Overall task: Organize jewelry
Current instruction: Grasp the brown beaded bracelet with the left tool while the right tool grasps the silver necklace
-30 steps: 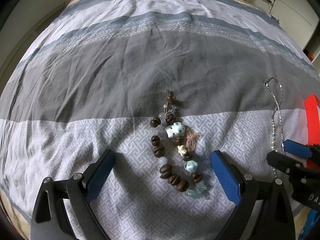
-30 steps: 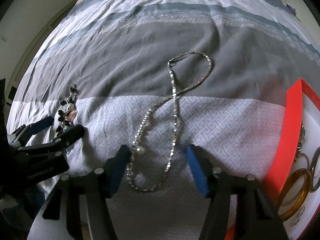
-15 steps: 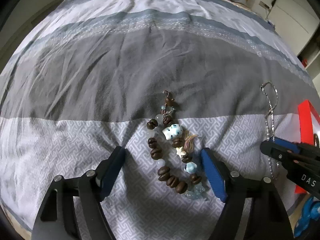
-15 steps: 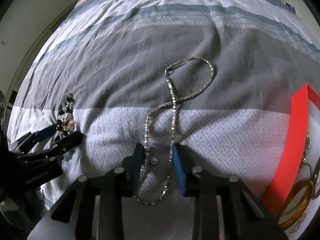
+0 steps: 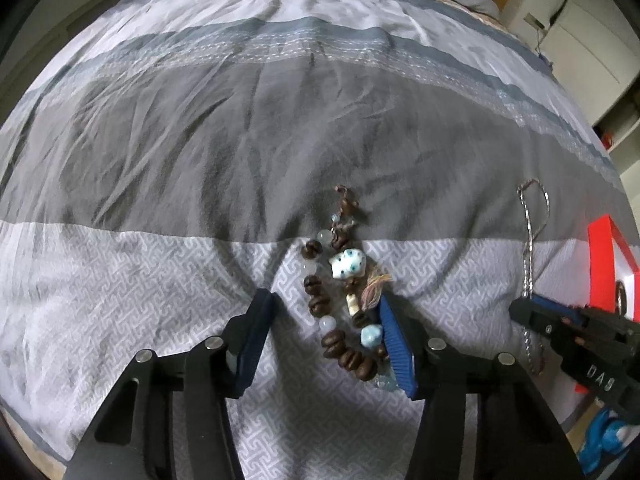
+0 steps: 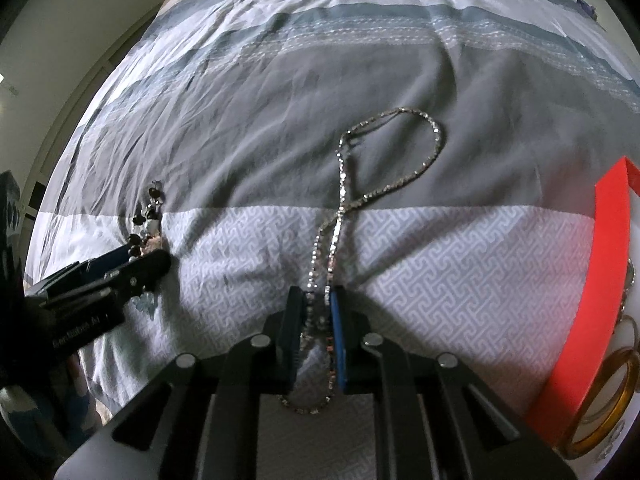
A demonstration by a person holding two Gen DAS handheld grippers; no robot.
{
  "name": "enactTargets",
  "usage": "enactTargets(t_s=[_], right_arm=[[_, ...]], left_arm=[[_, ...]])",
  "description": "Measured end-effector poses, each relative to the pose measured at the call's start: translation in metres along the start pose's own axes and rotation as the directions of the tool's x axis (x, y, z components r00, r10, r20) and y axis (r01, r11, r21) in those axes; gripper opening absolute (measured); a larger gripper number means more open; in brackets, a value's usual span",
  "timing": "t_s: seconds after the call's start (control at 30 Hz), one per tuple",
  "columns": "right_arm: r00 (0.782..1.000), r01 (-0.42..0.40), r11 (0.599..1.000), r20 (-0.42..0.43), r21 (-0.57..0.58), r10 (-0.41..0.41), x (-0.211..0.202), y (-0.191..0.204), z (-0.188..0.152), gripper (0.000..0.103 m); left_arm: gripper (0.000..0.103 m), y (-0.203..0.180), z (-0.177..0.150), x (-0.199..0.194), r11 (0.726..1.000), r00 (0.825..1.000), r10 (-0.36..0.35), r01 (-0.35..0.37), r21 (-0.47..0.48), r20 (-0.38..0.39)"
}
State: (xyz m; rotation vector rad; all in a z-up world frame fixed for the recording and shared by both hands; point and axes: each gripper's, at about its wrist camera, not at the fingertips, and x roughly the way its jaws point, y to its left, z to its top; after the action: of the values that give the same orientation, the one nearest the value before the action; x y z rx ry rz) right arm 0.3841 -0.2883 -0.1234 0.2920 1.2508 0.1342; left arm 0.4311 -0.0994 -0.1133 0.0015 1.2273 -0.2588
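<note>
Hand-held gripper on the left (image 5: 326, 338) has narrowed a good deal over the last second: its blue pads, which stood wide of the beaded bracelet (image 5: 344, 292), now bracket it closely, the right pad touching the bead string while the left pad is a short gap off. It has not yet closed on anything. The bracelet lies on the bed cover (image 5: 240, 152), across the seam between the grey band and the patterned band.

Further right, the right hand-held gripper (image 6: 316, 320) has gone from wide open to nearly shut, and its pads now pinch both strands of the silver chain necklace (image 6: 400, 184) near its closer end. The rest of the chain trails away over the bed.

At the right edge sits the red jewelry box (image 6: 600, 264), amber bangles (image 6: 612, 396) inside. Both pieces look about ready to lift toward it.
</note>
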Motion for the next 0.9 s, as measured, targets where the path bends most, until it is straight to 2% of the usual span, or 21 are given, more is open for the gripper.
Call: enactTargets(t_s=[0.13,0.27,0.33,0.47,0.5,0.57,0.77,0.8,0.9], right_arm=[[1.000,-0.016,1.000,-0.004,0.023,0.016,0.002,-0.005,0.001,0.013],[1.000,-0.022,0.999,-0.006,0.033,0.022,0.004,-0.006,0.001,0.014],[1.000,-0.021,0.999,-0.009,0.034,0.021,0.005,-0.007,0.001,0.014],[1.000,-0.022,0.999,-0.014,0.037,0.023,0.007,-0.007,0.003,0.014],[1.000,-0.022,0.999,-0.015,0.034,0.023,0.007,-0.007,0.003,0.014],[1.000,-0.026,0.999,-0.013,0.021,0.026,0.004,-0.007,0.004,0.013],[0.999,-0.037,0.999,-0.007,0.019,0.037,-0.005,-0.006,0.000,0.012],[0.999,-0.039,0.999,-0.008,0.019,0.039,-0.007,-0.006,-0.002,0.012],[0.999,-0.049,0.999,-0.009,0.021,0.049,-0.014,-0.006,-0.003,0.012]], left_arm=[[0.052,0.004,0.011,0.004,1.000,1.000,-0.014,0.014,-0.025,-0.004],[0.049,-0.005,0.010,0.006,1.000,1.000,0.011,-0.011,0.010,-0.004],[0.042,-0.008,0.007,0.003,1.000,1.000,0.017,-0.016,0.023,-0.005],[0.035,-0.012,0.001,-0.001,1.000,1.000,0.017,-0.017,0.024,-0.010],[0.032,-0.014,0.000,-0.001,0.999,1.000,0.021,-0.020,0.027,-0.010],[0.018,-0.016,-0.002,-0.003,0.999,1.000,0.012,-0.011,0.031,-0.011],[0.016,-0.020,-0.008,-0.011,1.000,1.000,0.008,-0.007,0.029,-0.010],[0.010,-0.021,-0.009,-0.014,0.999,1.000,0.013,-0.012,0.034,-0.011],[0.010,-0.024,-0.006,-0.019,0.998,0.999,0.034,-0.034,0.054,-0.006]])
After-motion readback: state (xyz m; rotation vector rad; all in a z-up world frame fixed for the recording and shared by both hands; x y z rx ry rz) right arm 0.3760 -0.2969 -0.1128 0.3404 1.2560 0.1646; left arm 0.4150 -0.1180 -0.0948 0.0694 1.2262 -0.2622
